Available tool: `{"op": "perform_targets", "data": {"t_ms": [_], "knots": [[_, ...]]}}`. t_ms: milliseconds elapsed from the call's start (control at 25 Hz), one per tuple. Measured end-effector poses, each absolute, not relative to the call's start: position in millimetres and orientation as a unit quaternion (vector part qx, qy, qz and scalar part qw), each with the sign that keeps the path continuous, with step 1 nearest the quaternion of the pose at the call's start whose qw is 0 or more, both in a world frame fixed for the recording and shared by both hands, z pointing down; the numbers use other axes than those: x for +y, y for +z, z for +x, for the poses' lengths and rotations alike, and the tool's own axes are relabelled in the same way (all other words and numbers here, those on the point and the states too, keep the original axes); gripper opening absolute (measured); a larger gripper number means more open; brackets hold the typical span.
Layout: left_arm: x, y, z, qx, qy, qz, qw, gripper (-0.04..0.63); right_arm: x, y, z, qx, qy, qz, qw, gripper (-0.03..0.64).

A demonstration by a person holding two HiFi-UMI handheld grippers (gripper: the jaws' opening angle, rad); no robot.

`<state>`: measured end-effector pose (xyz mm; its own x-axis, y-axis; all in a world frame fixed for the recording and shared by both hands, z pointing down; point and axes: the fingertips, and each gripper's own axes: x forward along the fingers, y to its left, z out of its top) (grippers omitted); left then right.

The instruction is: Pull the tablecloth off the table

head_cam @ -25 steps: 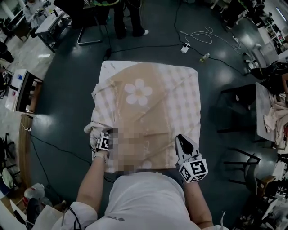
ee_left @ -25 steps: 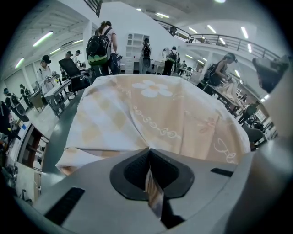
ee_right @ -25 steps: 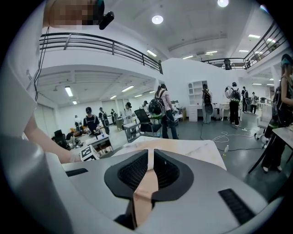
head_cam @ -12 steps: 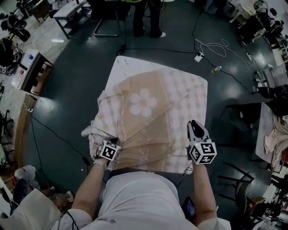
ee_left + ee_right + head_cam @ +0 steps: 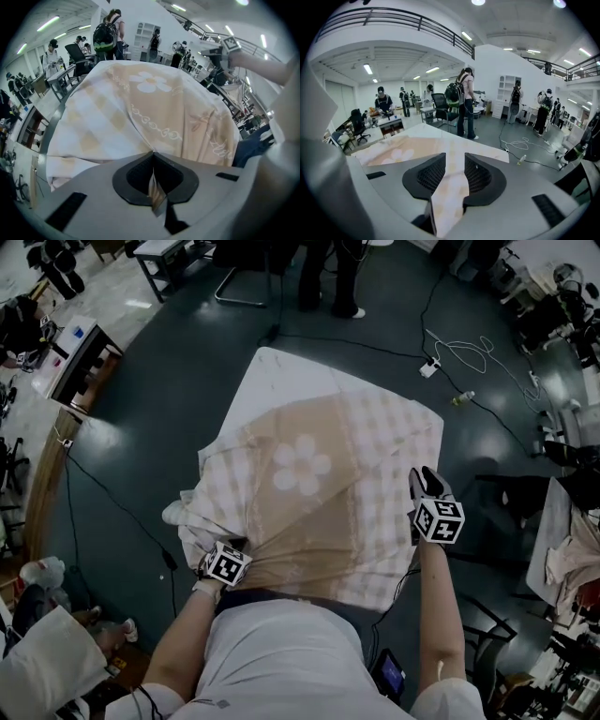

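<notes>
**Left clamped on tablecloth, right fingers apart**

Far left in the head view: a side desk (image 5: 80, 357) on the floor's edge and a thin dark cable (image 5: 122, 521) running across the floor towards the table.

Left gripper (image 5: 153, 161) sits at the near left corner of the table and points steeply down. Its fingers are closed tight with a thin fold of the tablecloth (image 5: 319, 493) pinched between them. The left gripper view shows the sliver of fabric sticking out of the seam.

The tablecloth is on the table, beige centre with a white flower (image 5: 303, 465) and checked borders. It lies skewed and bunched into folds at the left side (image 5: 192, 512), drawn towards the left gripper. The table's (image 5: 272, 371) far left corner is bare white. The near edge of the cloth hangs over in front of the person.

Right gripper (image 5: 454, 157) is at the right edge of the table. Its fingers have just been opening and stand a moderate way apart; a strip of checked cloth lies in the gap, not squeezed.

Further right on the floor: a white cord (image 5: 469, 348) in loops and a small bottle (image 5: 462, 399). Two people's legs (image 5: 337, 287) stand beyond the far end.
</notes>
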<state>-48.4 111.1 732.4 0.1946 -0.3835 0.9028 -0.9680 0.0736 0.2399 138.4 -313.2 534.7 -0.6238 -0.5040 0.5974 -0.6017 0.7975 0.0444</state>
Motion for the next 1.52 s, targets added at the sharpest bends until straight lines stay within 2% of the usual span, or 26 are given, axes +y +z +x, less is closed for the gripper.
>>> {"op": "perform_targets", "data": {"t_ms": [240, 400, 1120, 1520], "knots": [[110.1, 732.7, -49.5, -0.555, 0.276, 0.604, 0.501, 0.012, -360.5, 582.9, 137.4, -0.880, 0.102, 0.292, 0.360, 0.199], [109.5, 731.3, -50.0, -0.572, 0.294, 0.597, 0.479, 0.012, -388.3, 610.3, 135.7, -0.868, 0.119, 0.293, 0.383, 0.224], [112.6, 728.3, -45.4, -0.595, 0.300, 0.579, 0.470, 0.012, -466.8, 703.0, 157.5, -0.809, 0.122, 0.281, 0.502, 0.241], [113.9, 726.7, -48.4, -0.603, 0.294, 0.574, 0.470, 0.012, -469.4, 711.6, 154.5, -0.799, 0.179, 0.262, 0.511, 0.241]]}}
